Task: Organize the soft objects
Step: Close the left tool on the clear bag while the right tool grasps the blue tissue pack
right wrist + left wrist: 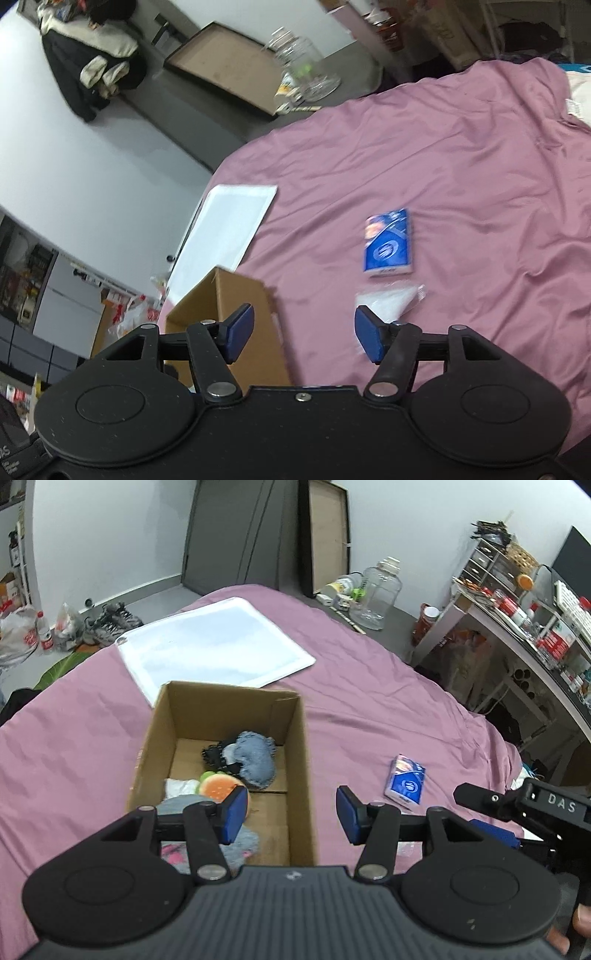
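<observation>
Right gripper (303, 336) spread, empty — clear packet (388, 301) just ahead of its right pad, blue tissue pack (388, 245) beyond, both right of the cardboard box (236, 314) — left gripper (291, 814) also spread, farther

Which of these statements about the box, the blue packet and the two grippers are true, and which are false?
1. The cardboard box is empty. False: it holds soft things, among them a burger-shaped toy and a blue-grey cloth.
2. The blue packet lies on the pink bedsheet, outside the box. True.
3. The right gripper is shut on the packet. False: its jaws are open, holding nothing.
4. The left gripper has its jaws open. True.
5. A white flat pouch lies beyond the box. True.
</observation>
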Demonstrator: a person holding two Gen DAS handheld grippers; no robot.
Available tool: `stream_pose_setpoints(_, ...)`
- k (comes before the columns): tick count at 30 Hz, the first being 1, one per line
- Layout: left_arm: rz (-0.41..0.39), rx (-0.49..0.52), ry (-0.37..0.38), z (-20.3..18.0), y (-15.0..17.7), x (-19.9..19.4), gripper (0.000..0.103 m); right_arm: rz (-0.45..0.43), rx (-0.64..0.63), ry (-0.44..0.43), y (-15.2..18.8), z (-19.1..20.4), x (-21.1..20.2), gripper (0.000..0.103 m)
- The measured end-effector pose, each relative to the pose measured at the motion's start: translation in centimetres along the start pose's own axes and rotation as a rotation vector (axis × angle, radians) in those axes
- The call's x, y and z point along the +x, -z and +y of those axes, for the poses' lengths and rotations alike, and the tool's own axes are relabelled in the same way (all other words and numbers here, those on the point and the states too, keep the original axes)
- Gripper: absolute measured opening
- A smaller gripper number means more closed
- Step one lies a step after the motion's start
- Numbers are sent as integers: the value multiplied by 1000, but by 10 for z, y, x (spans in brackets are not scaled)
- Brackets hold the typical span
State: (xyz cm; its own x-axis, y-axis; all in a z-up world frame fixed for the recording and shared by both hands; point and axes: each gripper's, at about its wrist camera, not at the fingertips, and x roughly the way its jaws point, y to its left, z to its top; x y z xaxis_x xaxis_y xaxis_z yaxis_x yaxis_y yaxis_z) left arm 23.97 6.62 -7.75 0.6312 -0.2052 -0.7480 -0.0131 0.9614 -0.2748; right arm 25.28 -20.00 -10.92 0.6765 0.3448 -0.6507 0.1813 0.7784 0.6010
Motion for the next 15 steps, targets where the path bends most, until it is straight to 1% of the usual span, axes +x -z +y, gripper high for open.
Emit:
stream_pose_setpoints(5, -36, 48, 13, -23, 2, 0, 51, -4, 25, -3, -9, -22, 0, 61)
stream_pose_setpoints(11, 1, 136, 15, -57, 5, 21, 51, -13, 55, -5, -15, -50, 5, 61)
stream_pose_setpoints(15, 8, 176, 21, -75, 8, 30, 51, -6, 93, -15, -19, -72, 12, 61)
